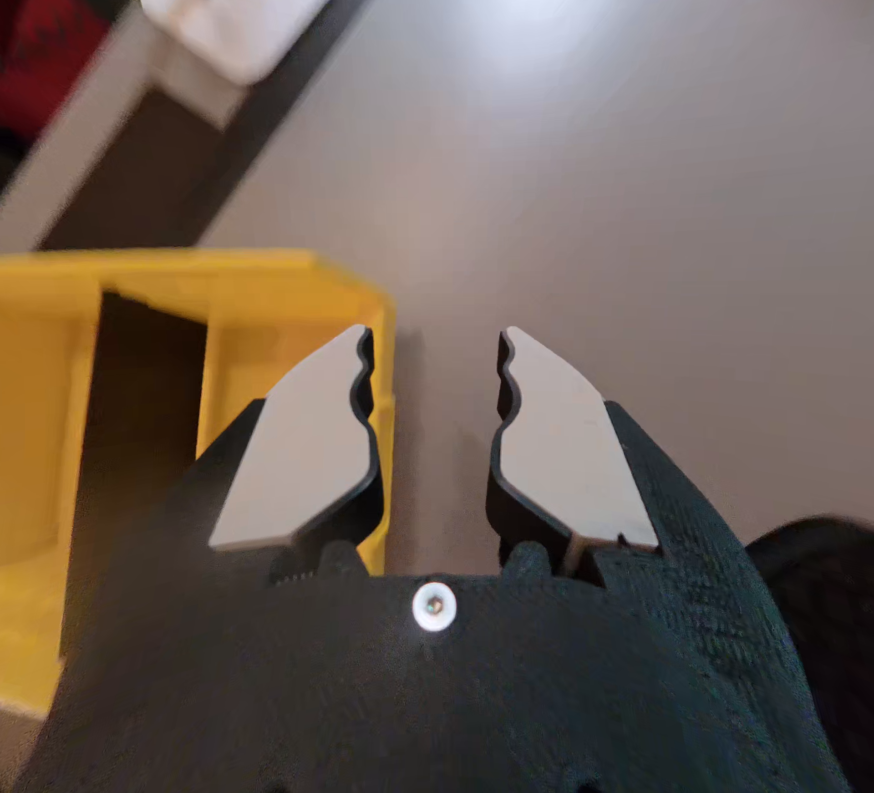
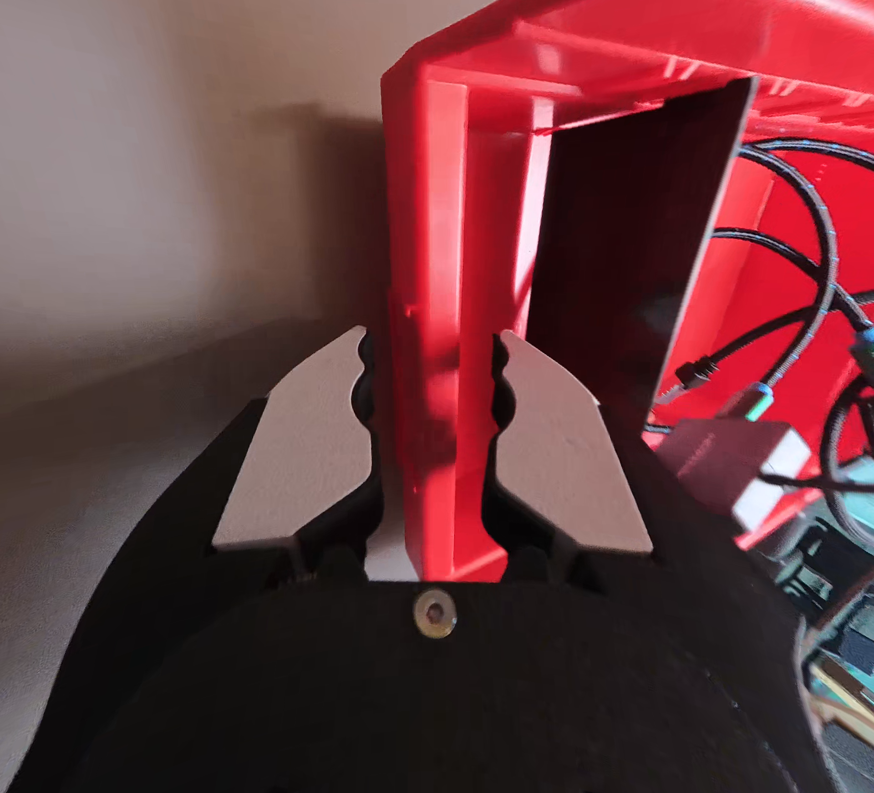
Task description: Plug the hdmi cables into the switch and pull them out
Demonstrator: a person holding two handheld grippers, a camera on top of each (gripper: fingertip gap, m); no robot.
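My left tool [image 1: 435, 385] is spread and empty over bare bench [image 1: 615, 202], a yellow bin [image 1: 189, 278] to its left. My right tool [image 2: 432, 385], also spread, straddles the red bin [image 2: 615, 27] wall; cables [image 2: 823, 250] and switch [image 2: 728, 463] lie to its right, so it is nearer.

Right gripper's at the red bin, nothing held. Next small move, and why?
Probably swing the right gripper rightward into the red bin, toward the braided cables. Its jaws stand open and empty, lined up with the bin's corner post rather than any cable.
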